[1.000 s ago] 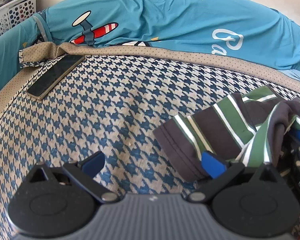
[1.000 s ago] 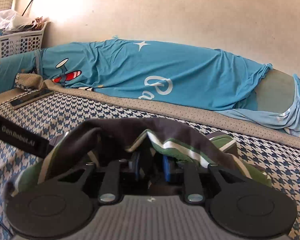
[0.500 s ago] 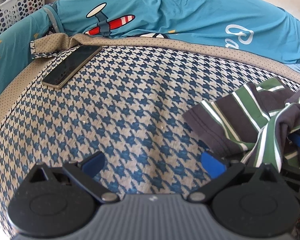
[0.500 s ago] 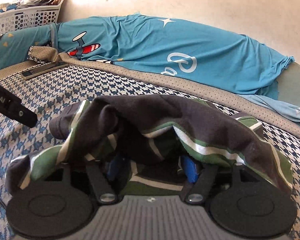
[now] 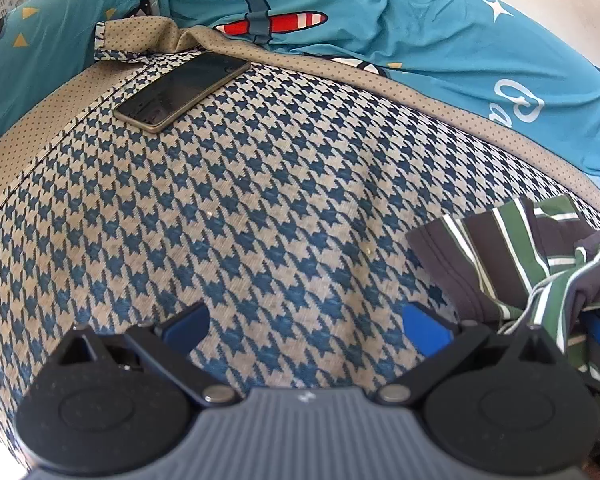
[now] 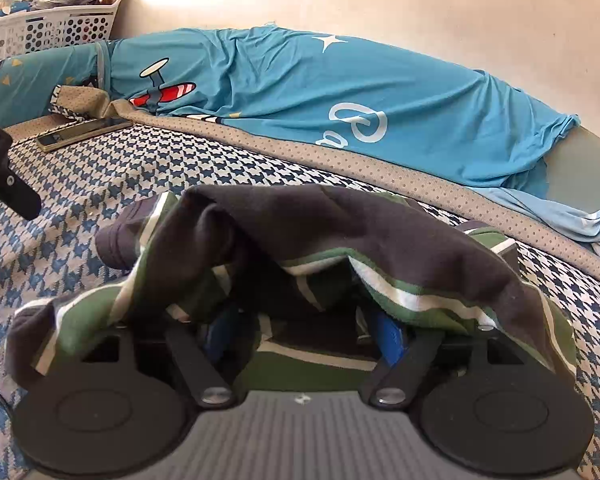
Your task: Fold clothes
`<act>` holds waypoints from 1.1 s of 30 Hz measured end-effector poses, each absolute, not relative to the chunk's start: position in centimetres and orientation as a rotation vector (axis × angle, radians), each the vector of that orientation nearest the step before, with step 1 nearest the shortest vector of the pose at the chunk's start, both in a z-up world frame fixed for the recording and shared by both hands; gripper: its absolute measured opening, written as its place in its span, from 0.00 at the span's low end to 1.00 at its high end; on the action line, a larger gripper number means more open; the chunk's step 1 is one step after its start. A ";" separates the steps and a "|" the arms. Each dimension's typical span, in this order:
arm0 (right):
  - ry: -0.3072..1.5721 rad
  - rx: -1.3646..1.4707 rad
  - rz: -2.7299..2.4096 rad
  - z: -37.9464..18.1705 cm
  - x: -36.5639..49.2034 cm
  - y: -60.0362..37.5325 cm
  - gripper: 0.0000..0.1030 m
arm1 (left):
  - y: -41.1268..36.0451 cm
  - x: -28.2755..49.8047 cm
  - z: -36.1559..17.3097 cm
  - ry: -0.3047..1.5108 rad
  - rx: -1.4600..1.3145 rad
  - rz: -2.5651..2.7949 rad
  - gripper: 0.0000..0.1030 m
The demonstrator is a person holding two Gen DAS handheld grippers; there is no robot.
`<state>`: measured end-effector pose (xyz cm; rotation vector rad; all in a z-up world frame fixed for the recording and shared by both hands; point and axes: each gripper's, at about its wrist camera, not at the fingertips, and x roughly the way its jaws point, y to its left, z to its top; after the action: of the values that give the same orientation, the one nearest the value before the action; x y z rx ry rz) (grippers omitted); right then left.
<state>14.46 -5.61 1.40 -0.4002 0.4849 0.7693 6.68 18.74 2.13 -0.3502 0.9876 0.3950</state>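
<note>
Left tool (image 5: 306,326): fingers spread wide, nothing between them, over bare houndstooth bed cover (image 5: 260,208). Striped shirt (image 5: 516,256) lies crumpled at its right, on the cover. Right tool (image 6: 306,330): fingers apart, shirt (image 6: 340,232) draped over and around both fingers; no pinch visible. Phone (image 5: 182,90) lies flat near the cover's far edge, well apart from the shirt. Blue sheet (image 6: 340,92) behind; basket (image 6: 56,26) at far left.

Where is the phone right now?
The phone lies at the far left of the houndstooth blanket, beside its folded tan corner and just below the blue airplane sheet.
</note>
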 end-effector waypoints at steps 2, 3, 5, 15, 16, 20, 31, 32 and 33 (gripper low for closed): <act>0.479 -0.405 0.764 1.4 14.4 -5.6 0.71 | 19.0 6.7 2.1 0.993 -0.364 0.396 1.00; 0.476 -0.410 0.761 1.4 14.3 -5.5 0.71 | 19.2 6.7 2.1 0.995 -0.371 0.397 1.00; 0.473 -0.417 0.757 1.4 14.3 -5.4 0.72 | 19.0 6.7 2.0 0.997 -0.379 0.391 1.00; 0.473 -0.430 0.749 1.5 14.3 -5.3 0.73 | 15.7 7.0 0.7 0.995 -0.227 0.385 1.00; 0.473 -0.430 0.749 1.5 14.3 -5.3 0.73 | 15.5 7.1 0.6 0.988 -0.201 0.392 1.00; 0.473 -0.432 0.750 1.5 14.3 -5.3 0.73 | 15.1 7.2 0.1 0.955 -0.147 0.419 1.00; 0.473 -0.434 0.748 1.5 14.2 -5.2 0.74 | 14.0 8.0 -2.0 0.897 -0.139 0.432 1.00; 0.473 -0.434 0.747 1.5 14.2 -5.2 0.74 | 13.9 7.9 -2.1 0.881 -0.137 0.434 1.00; 0.473 -0.434 0.747 1.5 14.2 -5.2 0.74 | 13.7 7.8 -2.3 0.872 -0.124 0.434 1.00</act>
<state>14.22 -5.23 1.46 -0.4341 0.4735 0.7473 7.83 13.72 -2.27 -0.1244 0.8719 0.4344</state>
